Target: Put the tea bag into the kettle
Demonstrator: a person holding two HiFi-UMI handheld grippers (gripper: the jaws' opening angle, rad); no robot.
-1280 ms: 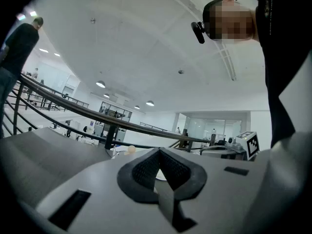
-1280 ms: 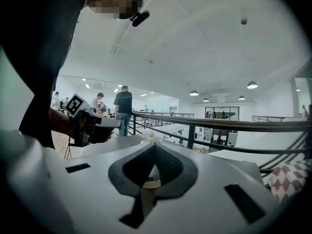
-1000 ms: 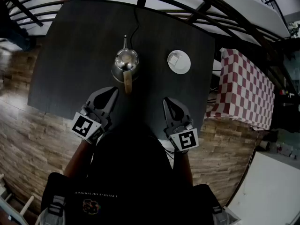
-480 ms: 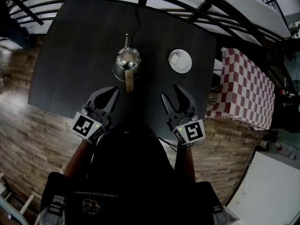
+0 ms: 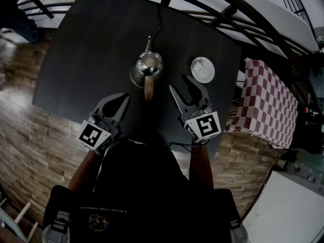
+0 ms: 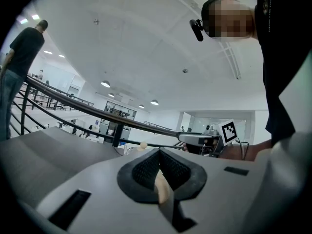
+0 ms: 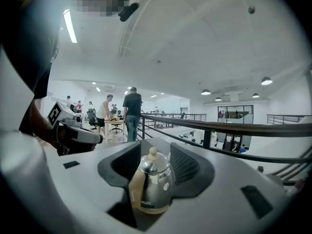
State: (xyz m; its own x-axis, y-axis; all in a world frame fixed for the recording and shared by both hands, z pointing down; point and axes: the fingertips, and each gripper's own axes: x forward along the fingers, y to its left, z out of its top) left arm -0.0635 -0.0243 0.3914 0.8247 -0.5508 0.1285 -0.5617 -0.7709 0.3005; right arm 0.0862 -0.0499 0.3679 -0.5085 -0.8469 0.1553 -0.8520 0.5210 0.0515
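Note:
A shiny steel kettle (image 5: 148, 65) with a pale wooden handle (image 5: 149, 88) and its lid on stands mid-table. In the right gripper view the kettle (image 7: 152, 182) shows framed between the jaws, farther off. A white tea bag (image 5: 200, 64) lies on a small white saucer (image 5: 210, 75) to the kettle's right. My right gripper (image 5: 187, 88) is open and empty, just short of the saucer and right of the handle. My left gripper (image 5: 123, 99) hovers near the table's front edge, left of the handle, shut with nothing in it. In the left gripper view the left gripper (image 6: 158, 153) has its pads together.
The dark table (image 5: 91, 49) stands against a black railing (image 5: 223, 19). A black cord (image 5: 161, 15) runs from the kettle to the far edge. A red-and-white checked cloth (image 5: 268, 100) lies off the table's right side. People stand beyond the railing (image 7: 130, 112).
My right gripper has opened its jaws and moved forward towards the saucer. The left gripper has stayed in place. The head camera has shifted slightly.

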